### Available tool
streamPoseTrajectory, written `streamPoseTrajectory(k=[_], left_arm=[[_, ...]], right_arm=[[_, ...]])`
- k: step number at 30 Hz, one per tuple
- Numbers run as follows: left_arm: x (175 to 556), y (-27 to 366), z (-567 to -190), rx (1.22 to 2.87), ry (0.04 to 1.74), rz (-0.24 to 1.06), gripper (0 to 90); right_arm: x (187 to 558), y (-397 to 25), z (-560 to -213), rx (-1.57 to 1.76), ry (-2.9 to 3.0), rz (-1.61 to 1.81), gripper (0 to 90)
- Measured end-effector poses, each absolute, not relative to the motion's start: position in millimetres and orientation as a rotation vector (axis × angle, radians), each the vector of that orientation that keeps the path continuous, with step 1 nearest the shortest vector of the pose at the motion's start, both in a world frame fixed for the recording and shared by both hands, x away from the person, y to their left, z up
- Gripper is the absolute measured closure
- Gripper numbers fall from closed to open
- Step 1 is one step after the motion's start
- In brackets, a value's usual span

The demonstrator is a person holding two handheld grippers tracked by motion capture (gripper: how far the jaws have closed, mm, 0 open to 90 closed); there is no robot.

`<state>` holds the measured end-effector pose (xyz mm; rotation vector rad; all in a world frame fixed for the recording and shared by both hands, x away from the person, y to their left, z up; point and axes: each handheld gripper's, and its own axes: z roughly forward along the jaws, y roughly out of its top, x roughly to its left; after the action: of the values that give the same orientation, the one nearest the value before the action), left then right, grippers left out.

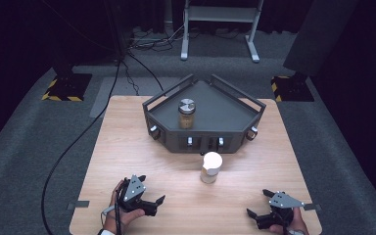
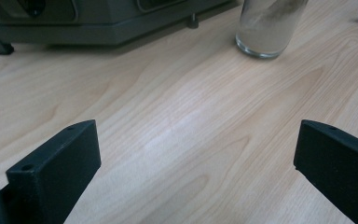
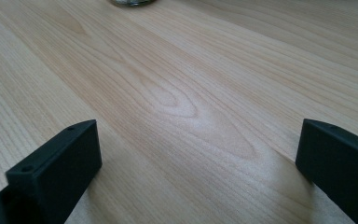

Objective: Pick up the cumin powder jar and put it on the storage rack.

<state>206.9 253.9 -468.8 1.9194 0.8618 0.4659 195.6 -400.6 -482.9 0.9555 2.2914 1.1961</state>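
At the near edge of the wooden table (image 1: 127,147), at about seven o'clock in the high view, the left gripper (image 1: 152,192) is seen held in a hand, its jaws spread wide with nothing between them. At about five o'clock the right gripper (image 1: 258,202) is likewise held low over the table, jaws spread and empty.

In the left gripper view, bare wood grain is recorded between the two black jaws; beyond them, at one o'clock, the lower part of a glass jar (image 2: 269,25) is shown standing upright on the table, pale powder visible inside. This detail of the contents is not legible from above.

In the right gripper view, only the base of the same jar (image 3: 131,2) is caught at the twelve o'clock edge.

From the high view, the jar (image 1: 211,167) is placed centrally, with a white lid, well apart from both grippers and roughly between them, just in front of a grey tray (image 1: 225,115). A second jar (image 1: 186,113), with a metallic lid, is noted standing inside the tray at twelve o'clock. The tray's front wall and one foot are also partly seen in the left gripper view.
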Motion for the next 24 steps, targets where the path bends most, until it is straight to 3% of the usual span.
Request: streamPoseTrajectory(k=[14,24], left_arm=[[208,257,-490,1.966,0.906,0.434,0.8],[204,252,-491,1.999,0.879,0.479,0.6]], right_arm=[[196,-401,-483,0.956,2.291,1.196,0.0],[196,-401,-483,0.956,2.292,1.196,0.0]])
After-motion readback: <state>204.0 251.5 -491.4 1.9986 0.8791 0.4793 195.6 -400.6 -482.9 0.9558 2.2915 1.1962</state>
